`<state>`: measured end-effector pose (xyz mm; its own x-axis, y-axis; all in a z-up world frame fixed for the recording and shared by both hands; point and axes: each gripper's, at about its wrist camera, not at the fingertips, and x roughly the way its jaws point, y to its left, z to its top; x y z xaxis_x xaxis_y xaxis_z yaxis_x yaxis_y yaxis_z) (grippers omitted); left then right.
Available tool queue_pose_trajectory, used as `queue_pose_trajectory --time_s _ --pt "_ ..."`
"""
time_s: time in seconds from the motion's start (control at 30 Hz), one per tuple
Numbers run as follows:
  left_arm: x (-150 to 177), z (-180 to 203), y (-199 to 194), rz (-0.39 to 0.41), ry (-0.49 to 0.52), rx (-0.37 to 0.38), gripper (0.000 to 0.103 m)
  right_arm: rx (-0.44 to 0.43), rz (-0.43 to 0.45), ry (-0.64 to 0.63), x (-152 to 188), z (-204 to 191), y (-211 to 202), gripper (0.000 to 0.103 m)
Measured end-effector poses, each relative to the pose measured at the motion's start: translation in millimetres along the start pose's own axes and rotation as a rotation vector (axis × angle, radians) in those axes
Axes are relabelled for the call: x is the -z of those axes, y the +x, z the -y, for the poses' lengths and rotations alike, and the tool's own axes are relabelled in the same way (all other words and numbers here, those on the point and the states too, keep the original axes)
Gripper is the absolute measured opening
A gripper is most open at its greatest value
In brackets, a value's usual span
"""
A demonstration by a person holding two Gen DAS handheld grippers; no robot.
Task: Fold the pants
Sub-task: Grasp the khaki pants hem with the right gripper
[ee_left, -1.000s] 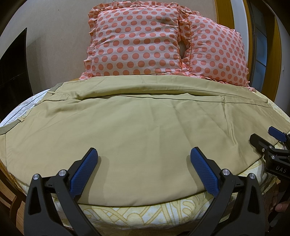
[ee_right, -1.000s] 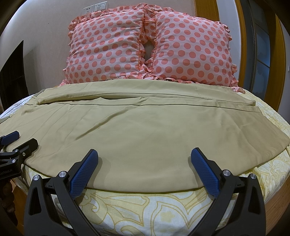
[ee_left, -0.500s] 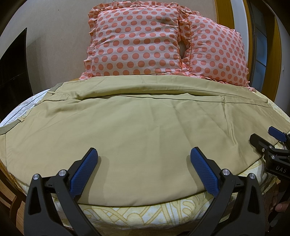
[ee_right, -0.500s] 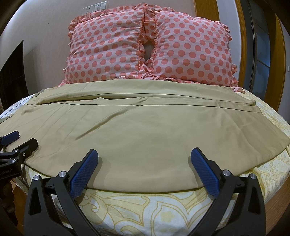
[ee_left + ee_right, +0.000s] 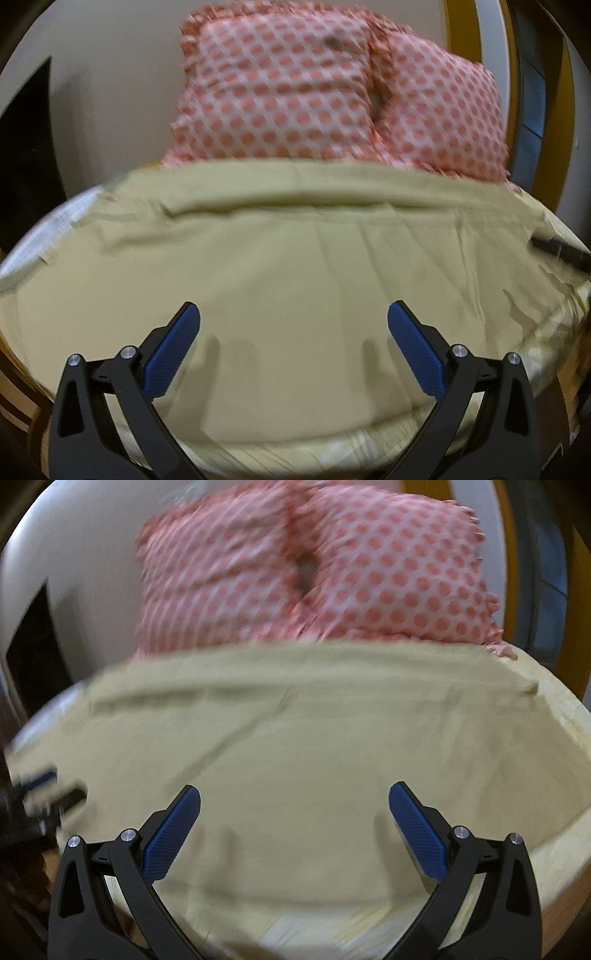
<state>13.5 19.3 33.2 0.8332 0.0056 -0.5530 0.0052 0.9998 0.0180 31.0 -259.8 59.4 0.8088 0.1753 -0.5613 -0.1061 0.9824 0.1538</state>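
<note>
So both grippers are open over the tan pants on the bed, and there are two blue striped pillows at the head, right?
Not quite: the two pillows are pink with coral polka dots, not blue striped, as the right wrist view shows. The rest holds: left gripper and right gripper are open over the tan pants on the bed.

Two polka-dot pillows — propped against wall, yellow patterned bedsheet

Both wrist views low at the bed's foot, facing the pillows, sharing the pants
</note>
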Motion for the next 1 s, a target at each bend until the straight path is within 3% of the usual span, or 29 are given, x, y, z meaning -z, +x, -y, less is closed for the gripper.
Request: queue_pose_trajectory --time_s 0.1,0.2,0.27,0.3,0.33,0.37,0.53,0.67,0.77,0.8,0.83,0.9,1.0 --pt "-22.0 -8.1 1.6 0.03 -0.011 -0.048 0.101 0.099 0.012 0.069 -51.8 37.6 13.4 0.102" --pt "-41.3 -13.8 13.6 0.043 -0.017 -0.092 0.101 0.273 -0.071 0.204 -118.8 100.2 75.2 0.102" --pt "-48.5 -16.9 23.2 0.033 -0.022 -0.11 0.101 0.345 -0.132 0.308 -142.3 137.6 114.9 0.1" --pt "-51.8 -19.0 28.9 0.024 -0.03 -0.116 0.101 0.392 -0.18 0.383 -155.5 161.1 143.5 0.093" --pt "-52.4 -20.5 32.7 0.018 -0.038 -0.115 0.101 0.406 -0.208 0.428 -162.1 174.8 160.1 0.082" --pt "-53.9 -23.0 37.5 0.009 -0.05 -0.11 0.101 0.427 -0.233 0.473 -168.0 188.8 177.9 0.079" --pt "-54.5 -31.9 53.1 -0.046 -0.1 -0.062 0.101 0.53 -0.306 0.597 -190.3 230.6 248.5 0.079" --pt "-52.4 -34.0 54.6 -0.058 -0.111 -0.039 0.101 0.652 -0.315 0.496 -197.5 234.1 270.8 0.075" --pt "-51.6 -35.6 56.8 -0.074 -0.125 -0.033 0.101 0.617 -0.25 0.435 -191.8 234.4 270.1 0.056" --pt "-51.6 -37.0 57.1 -0.076 -0.131 -0.031 0.101 0.597 -0.23 0.424 -190.3 236.6 268.2 0.033" --pt "-51.5 -38.6 57.7 -0.08 -0.141 -0.029 0.101 0.58 -0.22 0.423 -189.6 239.2 266.9 0.018" --pt "-51.5 -41.5 58.9 -0.089 -0.162 -0.028 0.101 0.508 -0.195 0.471 -185.9 250.6 257.6 0.009" --pt "-50.1 -46.5 58.5 -0.092 -0.191 -0.02 0.101 0.37 -0.092 0.584 -175.8 270.4 235.8 0.005"
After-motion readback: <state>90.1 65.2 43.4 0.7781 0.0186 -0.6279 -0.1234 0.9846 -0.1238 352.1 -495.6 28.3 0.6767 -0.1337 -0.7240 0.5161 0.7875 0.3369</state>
